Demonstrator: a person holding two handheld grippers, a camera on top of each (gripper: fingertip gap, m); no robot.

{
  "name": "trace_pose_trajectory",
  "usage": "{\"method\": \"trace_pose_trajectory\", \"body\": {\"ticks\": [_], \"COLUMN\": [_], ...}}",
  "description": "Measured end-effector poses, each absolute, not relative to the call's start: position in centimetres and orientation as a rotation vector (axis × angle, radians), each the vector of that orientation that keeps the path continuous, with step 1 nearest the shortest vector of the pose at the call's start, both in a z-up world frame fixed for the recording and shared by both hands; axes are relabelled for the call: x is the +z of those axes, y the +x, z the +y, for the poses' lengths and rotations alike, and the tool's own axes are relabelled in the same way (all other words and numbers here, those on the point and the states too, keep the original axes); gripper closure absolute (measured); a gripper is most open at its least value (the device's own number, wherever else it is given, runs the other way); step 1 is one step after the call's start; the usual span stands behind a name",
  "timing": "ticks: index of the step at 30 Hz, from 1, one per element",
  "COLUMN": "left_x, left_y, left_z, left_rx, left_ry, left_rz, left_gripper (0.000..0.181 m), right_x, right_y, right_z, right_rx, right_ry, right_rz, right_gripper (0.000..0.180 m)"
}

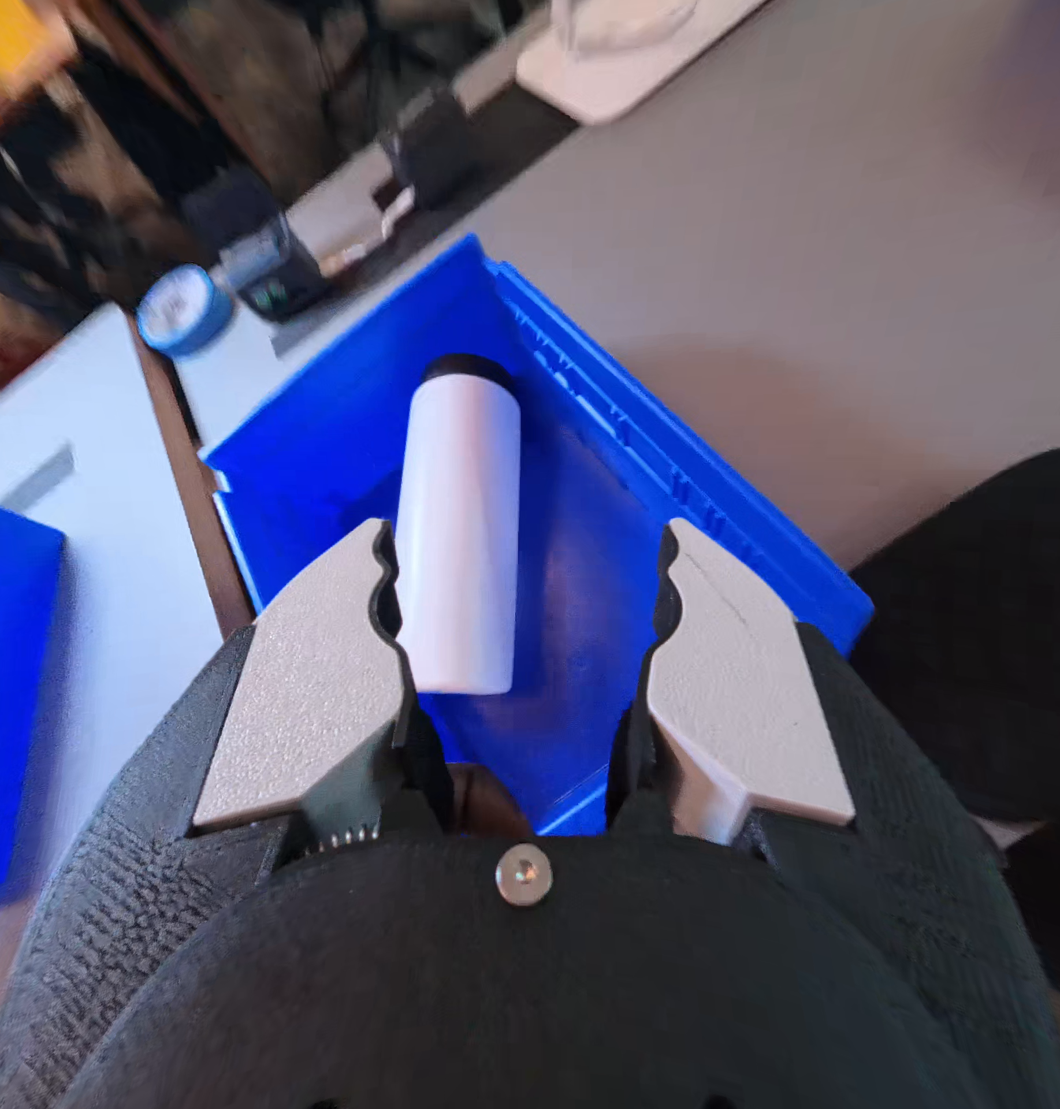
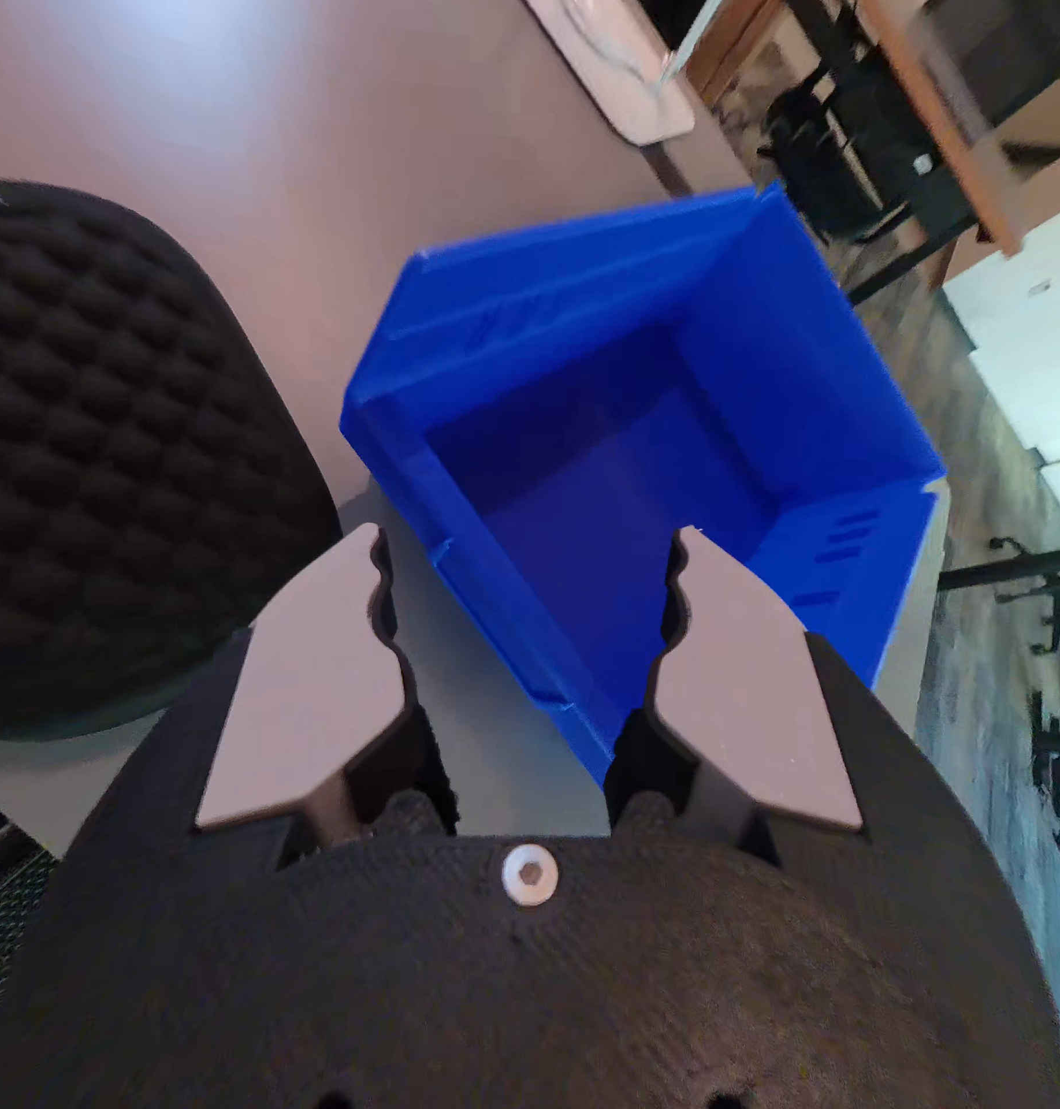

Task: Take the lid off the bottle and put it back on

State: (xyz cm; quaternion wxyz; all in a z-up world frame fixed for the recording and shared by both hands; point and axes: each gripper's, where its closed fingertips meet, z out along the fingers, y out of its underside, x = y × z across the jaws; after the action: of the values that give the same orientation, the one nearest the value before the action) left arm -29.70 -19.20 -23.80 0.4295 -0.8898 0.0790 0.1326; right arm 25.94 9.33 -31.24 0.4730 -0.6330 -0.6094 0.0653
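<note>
White and smooth-sided, the cylindrical plastic bottle [image 1: 461, 534] lies on its side on the floor of a blue plastic bin [image 1: 347, 420], its black lid [image 1: 470, 367] at the far end and, as far as we can see, on the neck. We judge the task barely begun: the bottle is not yet lifted, the lid not yet off, and putting it back on lies ahead too.

Our left gripper [image 1: 524, 576] hangs over that bin with its jaws spread wide, holding nothing; the bottle's near end shows between them, close to the left finger, though we cannot tell whether they touch. The bin holds only the bottle, so far as we see.

Our right gripper [image 2: 527, 576] hovers with its jaws apart and empty over a second blue plastic bin [image 2: 815, 372], whose inside shows nothing in it. Both bins rest on a grey table [image 2: 215, 120]. A black padded case with a dimpled surface [image 2: 113, 432] sits just left of the empty bin.
</note>
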Motion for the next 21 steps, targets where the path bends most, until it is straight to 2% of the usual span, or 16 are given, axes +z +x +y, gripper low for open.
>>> {"method": "trace_pose_trajectory", "body": {"ticks": [5,7,13,16,18,21], "left_x": [-26.1,-27.9,-33.3,-36.0,-38.0,-38.5], "left_y": [-33.1,-34.7,-37.6,-38.0,-37.8,-37.8], "left_z": [-13.1,-11.4,-9.2,-10.0,-11.2,-11.8], "left_rx": [0.148,0.126,0.091,0.081,0.065,0.138], "left_ry": [-2.534,-2.670,-2.932,-3.058,-3.157,-3.179], "left_rz": [0.066,0.040,-0.019,0.008,0.060,0.177], "left_gripper": [0.093,0.084,0.075,0.075,0.086,0.084], "right_x": [-30.4,-30.5,-30.9,-31.1,-31.3,-31.6], "right_y": [25.8,25.9,26.3,26.5,26.5,26.5], "right_z": [8.7,8.8,9.2,9.5,9.6,9.7], "right_rx": [0.166,0.159,0.134,0.114,0.100,0.076], "right_ry": [-1.507,-1.509,-1.520,-1.523,-1.527,-1.530], "right_rz": [-1.486,-1.487,-1.491,-1.489,-1.492,-1.505], "right_gripper": [0.092,0.092,0.094,0.096,0.097,0.098]}}
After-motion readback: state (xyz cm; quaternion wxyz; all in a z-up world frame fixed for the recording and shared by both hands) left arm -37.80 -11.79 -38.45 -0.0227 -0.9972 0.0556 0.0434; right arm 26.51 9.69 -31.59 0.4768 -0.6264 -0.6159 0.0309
